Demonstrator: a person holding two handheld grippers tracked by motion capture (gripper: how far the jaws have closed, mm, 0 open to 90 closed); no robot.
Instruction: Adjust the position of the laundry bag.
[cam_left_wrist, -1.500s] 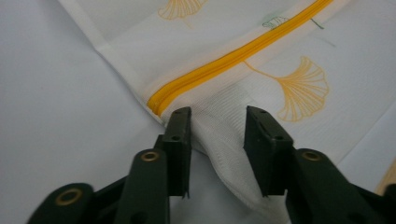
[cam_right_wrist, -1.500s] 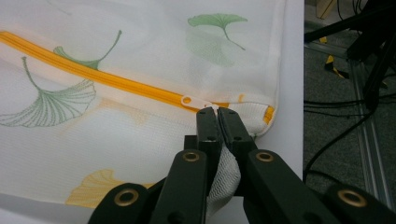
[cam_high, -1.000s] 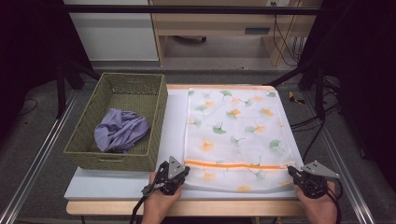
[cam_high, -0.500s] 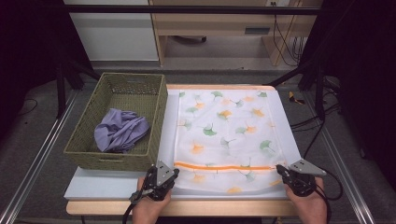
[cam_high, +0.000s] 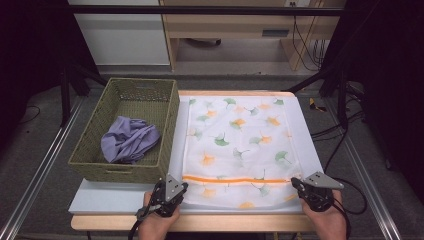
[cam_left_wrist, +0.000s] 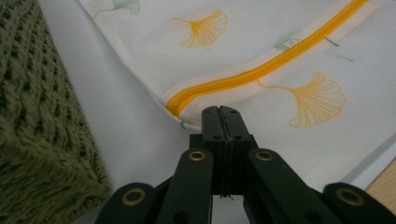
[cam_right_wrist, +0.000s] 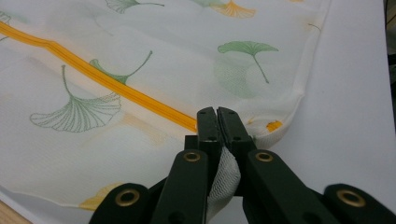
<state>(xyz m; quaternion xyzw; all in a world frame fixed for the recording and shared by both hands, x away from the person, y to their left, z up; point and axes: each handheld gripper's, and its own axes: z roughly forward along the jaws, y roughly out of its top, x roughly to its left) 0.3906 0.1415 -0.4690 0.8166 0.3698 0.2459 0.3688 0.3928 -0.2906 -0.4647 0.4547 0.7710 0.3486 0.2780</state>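
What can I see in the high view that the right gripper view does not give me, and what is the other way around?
The high view alone has the green woven basket with a purple cloth inside, beside the mesh bag, and both tongs at the bag's near edge. The right gripper view alone reveals white mesh bunched between the shut right tongs. Both views share the leaf-printed bag and its orange zipper.

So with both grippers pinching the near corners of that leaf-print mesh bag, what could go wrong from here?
1. The left gripper shows almost no fabric between its shut jaws, so that corner of the mesh bag may slip free.
2. The right gripper bunches mesh in its jaws; pulling could snag it.
3. The bag's left edge lies close to the green basket and might catch on it.
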